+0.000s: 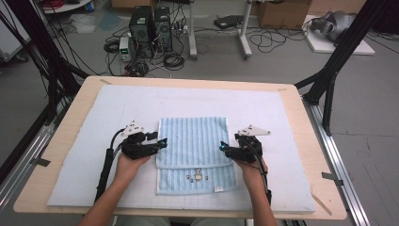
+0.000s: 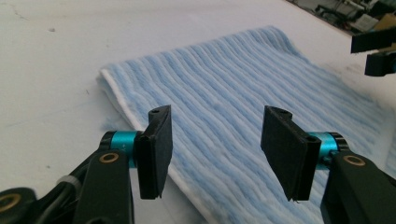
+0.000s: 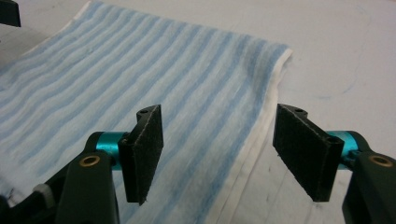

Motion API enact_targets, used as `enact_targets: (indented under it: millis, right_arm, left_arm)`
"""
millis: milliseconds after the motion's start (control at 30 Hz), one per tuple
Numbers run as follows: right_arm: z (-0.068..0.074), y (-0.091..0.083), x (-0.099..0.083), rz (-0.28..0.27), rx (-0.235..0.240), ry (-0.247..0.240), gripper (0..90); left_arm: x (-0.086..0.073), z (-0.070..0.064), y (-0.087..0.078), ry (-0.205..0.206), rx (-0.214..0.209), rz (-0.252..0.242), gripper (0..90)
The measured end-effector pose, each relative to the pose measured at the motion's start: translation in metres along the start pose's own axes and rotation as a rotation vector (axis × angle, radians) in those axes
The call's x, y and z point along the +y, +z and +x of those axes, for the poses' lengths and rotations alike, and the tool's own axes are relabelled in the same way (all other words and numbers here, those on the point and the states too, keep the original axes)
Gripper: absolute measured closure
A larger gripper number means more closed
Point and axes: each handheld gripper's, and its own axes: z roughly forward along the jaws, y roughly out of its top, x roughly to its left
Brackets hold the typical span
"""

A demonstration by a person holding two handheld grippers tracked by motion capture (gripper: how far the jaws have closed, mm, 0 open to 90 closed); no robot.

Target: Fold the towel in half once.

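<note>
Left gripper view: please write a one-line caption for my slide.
Open left gripper poised over the side edge of a folded blue striped towel.

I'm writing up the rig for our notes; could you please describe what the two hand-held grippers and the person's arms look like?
Both the left gripper and the right gripper are black, each with two flat, rectangular black pads mounted on teal collars, with brass-coloured screws on the jaw arms. Each carries a grey three-cornered plate on top and trails a black cable. The person's forearms are bare; no sleeves show.
</note>
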Motion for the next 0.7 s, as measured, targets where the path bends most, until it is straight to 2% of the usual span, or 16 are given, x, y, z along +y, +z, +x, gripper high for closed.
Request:
enact_targets:
  millis: [100, 167, 200, 267, 333, 400, 467, 533, 600, 633, 667, 700]
  right_arm:
    - [0.004, -0.005, -0.006, 0.013, 0.004, 0.001, 29.8]
    - [0.006, -0.009, -0.008, 0.015, 0.008, 0.006, 29.1]
    - [0.008, -0.011, -0.008, 0.010, 0.010, 0.007, 29.1]
    - [0.010, -0.015, -0.009, 0.000, 0.009, 0.000, 29.1]
    - [0.013, -0.019, -0.010, 0.001, 0.008, -0.011, 29.1]
    - [0.016, -0.022, -0.012, 0.013, 0.002, -0.020, 28.7]
    - [0.018, -0.025, -0.013, 0.019, -0.001, -0.028, 27.5]
    - [0.020, -0.028, -0.015, 0.019, -0.002, -0.037, 26.8]
    - [0.021, -0.032, -0.017, 0.023, -0.003, -0.038, 25.9]
    - [0.021, -0.033, -0.018, 0.025, -0.005, -0.041, 26.0]
    - [0.021, -0.034, -0.019, 0.024, -0.014, -0.039, 28.2]
    - [0.021, -0.036, -0.020, 0.026, -0.013, -0.033, 35.0]
  left_arm:
    - [-0.005, -0.003, -0.008, 0.003, -0.016, -0.011, 42.1]
    - [-0.008, -0.004, -0.012, -0.005, -0.043, 0.004, 38.9]
    - [-0.009, -0.005, -0.014, 0.000, -0.040, 0.012, 35.6]
    - [-0.011, -0.007, -0.020, 0.006, -0.047, -0.001, 33.6]
    - [-0.013, -0.009, -0.025, 0.012, -0.031, -0.006, 30.0]
    - [-0.014, -0.011, -0.029, 0.001, -0.037, -0.016, 24.9]
    - [-0.016, -0.014, -0.034, -0.002, -0.013, -0.032, 19.0]
    - [-0.017, -0.017, -0.036, -0.016, -0.018, -0.037, 18.4]
    - [-0.018, -0.019, -0.038, -0.010, -0.017, -0.039, 18.4]
    - [-0.018, -0.019, -0.039, 0.006, -0.009, -0.032, 18.5]
    - [-0.018, -0.019, -0.039, 0.003, -0.003, -0.028, 18.5]
    - [-0.019, -0.019, -0.039, -0.007, -0.008, -0.025, 18.9]
